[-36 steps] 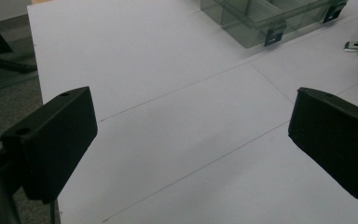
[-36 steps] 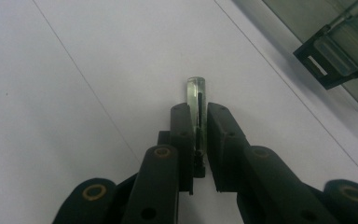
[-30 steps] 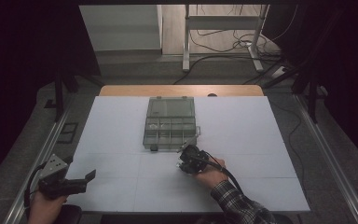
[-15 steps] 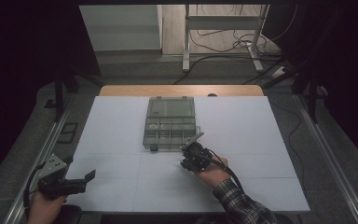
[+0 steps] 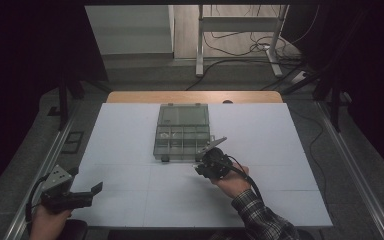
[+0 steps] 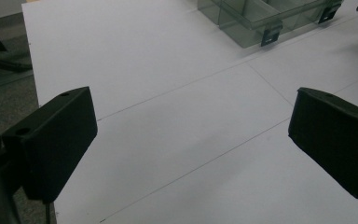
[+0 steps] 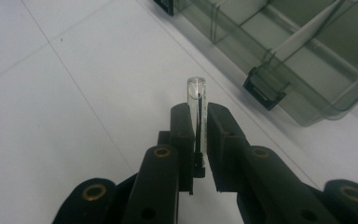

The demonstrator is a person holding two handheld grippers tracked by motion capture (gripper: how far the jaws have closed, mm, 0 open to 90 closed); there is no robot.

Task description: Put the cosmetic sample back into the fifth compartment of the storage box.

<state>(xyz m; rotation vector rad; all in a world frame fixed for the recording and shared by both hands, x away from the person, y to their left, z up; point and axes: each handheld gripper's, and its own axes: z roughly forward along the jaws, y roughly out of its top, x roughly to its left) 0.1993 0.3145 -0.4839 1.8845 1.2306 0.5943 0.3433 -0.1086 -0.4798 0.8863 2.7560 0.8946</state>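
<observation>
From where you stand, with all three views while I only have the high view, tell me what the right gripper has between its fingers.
Observer: The right gripper is shut on a small clear glass tube that sticks out past its fingers.
Operator: Report how near that tube is to the box.
Observer: It is short of the clear smoky plastic compartment box, over the white table, near a black latch on the box's wall.
Operator: Now give me the left gripper.
Observer: The left gripper is open, with bare table between its fingers.

Clear glass tube (image 7: 196,100), smoky grey box (image 5: 182,134), black tools, white table (image 5: 280,130), plaid sleeve (image 5: 260,217).
</observation>
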